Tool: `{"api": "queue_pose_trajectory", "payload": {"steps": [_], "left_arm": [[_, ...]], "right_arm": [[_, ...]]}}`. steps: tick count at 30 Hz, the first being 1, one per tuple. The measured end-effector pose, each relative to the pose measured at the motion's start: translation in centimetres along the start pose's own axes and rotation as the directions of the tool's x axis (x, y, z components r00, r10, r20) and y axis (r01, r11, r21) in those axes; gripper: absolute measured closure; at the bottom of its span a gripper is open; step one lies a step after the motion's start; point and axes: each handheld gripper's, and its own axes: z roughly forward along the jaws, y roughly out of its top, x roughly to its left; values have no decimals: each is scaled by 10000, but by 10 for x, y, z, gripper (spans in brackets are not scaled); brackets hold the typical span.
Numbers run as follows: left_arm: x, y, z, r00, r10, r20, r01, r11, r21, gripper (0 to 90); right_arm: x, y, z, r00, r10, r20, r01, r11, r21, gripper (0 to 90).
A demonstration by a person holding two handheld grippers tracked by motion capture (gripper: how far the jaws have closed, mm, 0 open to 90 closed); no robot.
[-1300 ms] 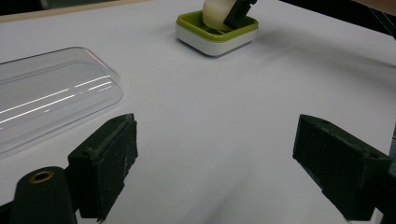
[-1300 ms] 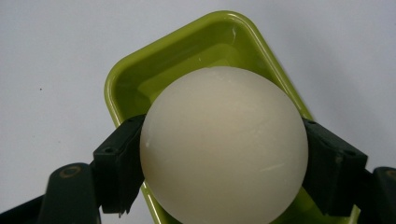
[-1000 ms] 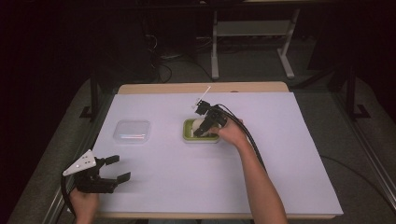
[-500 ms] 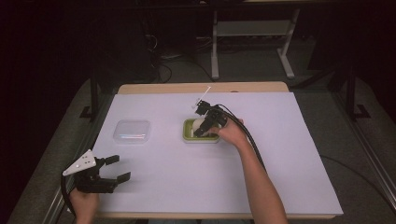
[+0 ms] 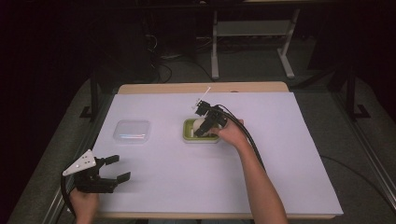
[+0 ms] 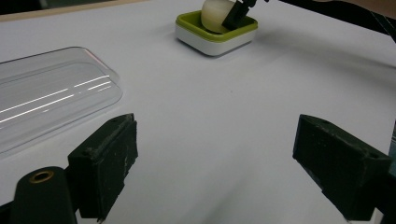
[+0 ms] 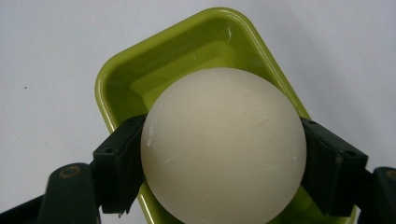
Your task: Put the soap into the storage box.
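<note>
White paper (image 5: 289,154) is spread over a wood-edged table (image 5: 201,87), w/ dark floor, cables and a pale metal stand (image 5: 252,35) seen behind it. At approx. table centre, a cream-coloured ball (image 7: 223,144) is gripped by the right gripper (image 5: 205,122), its two black jaws pressed against opposite sides of the ball. The ball is held over a small lime-green tray (image 7: 154,79) w/ a white base; whether it touches the tray floor cannot be told. In the left gripper view the same ball (image 6: 215,15) and tray (image 6: 205,35) are seen far off, w/ one jaw of the other gripper laid against the ball. The left gripper (image 5: 111,170) is held near the front left corner of the table, just above the paper, jaws spread wide and nothing between them. A clear plastic lid (image 5: 132,130) is laid flat on the paper, to the left of the tray and well apart from it, beyond the left gripper.
</note>
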Motion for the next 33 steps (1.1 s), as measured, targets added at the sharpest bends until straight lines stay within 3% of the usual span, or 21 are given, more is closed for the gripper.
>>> {"api": "queue_pose_trajectory", "payload": {"steps": [7,11,16,33], "left_arm": [[0,0,0,10000,19,-5,-19,10000,23,132],[0,0,0,10000,22,12,-22,10000,13,132],[0,0,0,10000,59,11,-59,10000,44,132],[-1,1,2,9999,118,30,-118,9999,110,132]], "right_arm": [[2,0,-1,9998,-40,213,38,10000,68,223],[2,0,-9,9999,-10,134,16,9990,-438,233],[3,-4,-20,9999,3,110,3,9988,-490,232],[2,-42,-60,9984,372,-422,-431,9880,-1485,231]]}}
